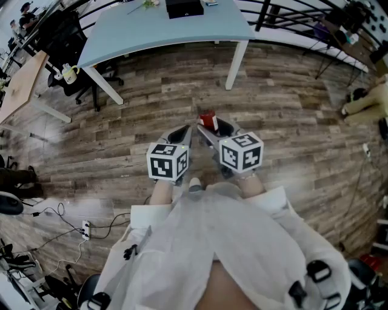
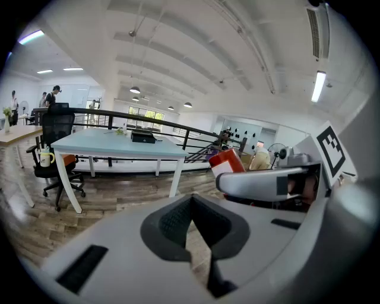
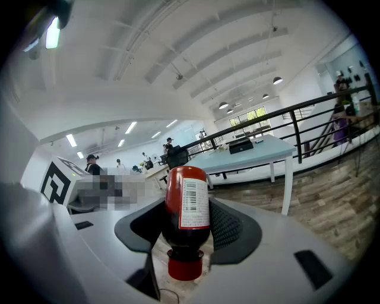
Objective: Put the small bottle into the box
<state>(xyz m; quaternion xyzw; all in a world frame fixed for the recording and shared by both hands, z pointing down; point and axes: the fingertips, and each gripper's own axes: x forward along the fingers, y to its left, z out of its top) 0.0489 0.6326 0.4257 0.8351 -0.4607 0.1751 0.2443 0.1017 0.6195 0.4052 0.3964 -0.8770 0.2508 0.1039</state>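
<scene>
Well short of the bench [image 1: 163, 30], over the wooden floor, the left gripper [image 1: 182, 132] has its jaws brought together with nothing between them. Just to its right, equally far from the bench, the right gripper [image 1: 215, 126] is clamped on the small bottle [image 1: 208, 120], its jaws spread wide around the body. The bottle is thus in the air and has not reached the black box [image 1: 183, 8] at the far end of the bench top. The likeliest trouble, as I judge it, is the bottle swivelling or sliding out during the carry to the bench. Its body looks round and smooth, and the pads seem to grip only its lower part, near the neck, so a jolt could tip it. Whether the box is open on top cannot be told from here; a closed lid would block the drop, and the idle left gripper might have to deal with that. The bottle is dark red with a white label bearing a barcode. Its red cap points back into the right gripper and its flat base points toward the bench.
</scene>
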